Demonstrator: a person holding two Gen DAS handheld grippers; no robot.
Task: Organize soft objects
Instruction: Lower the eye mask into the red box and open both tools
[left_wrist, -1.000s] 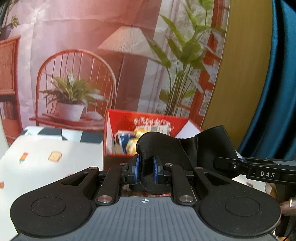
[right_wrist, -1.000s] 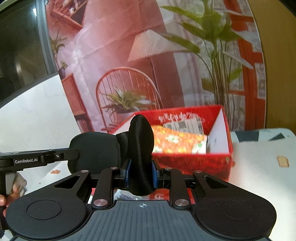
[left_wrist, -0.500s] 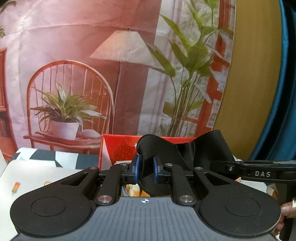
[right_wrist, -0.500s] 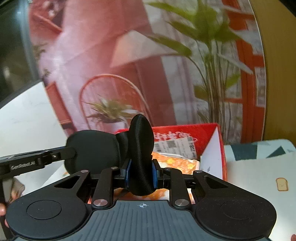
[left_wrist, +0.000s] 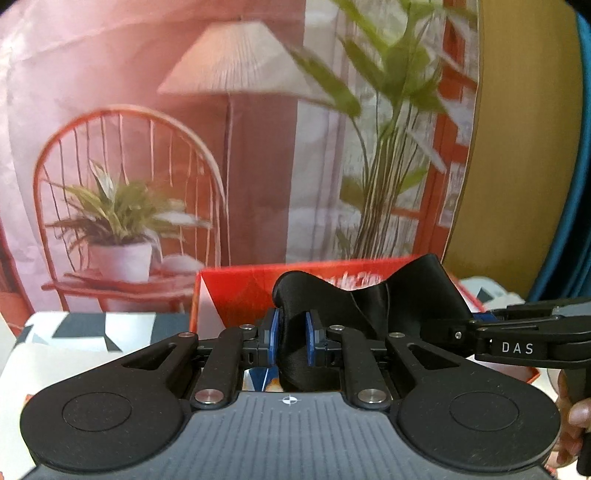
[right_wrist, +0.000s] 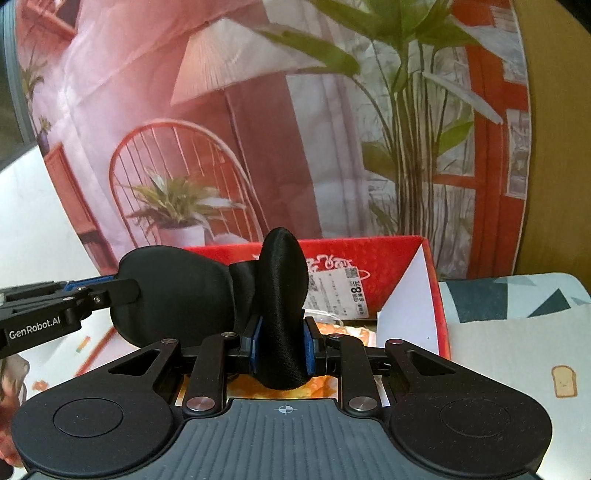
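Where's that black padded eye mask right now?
The black eye mask hangs stretched between the two grippers, the left gripper and the right gripper each pinching one end, just in front of the open red box.

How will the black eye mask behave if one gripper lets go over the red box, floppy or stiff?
Probably floppy: the black eye mask bends sharply at its bridge between the left gripper and right gripper, so a freed end should droop. It looks padded and light, likely to drop softly into the red box. Its satin sheen hints it may slip.
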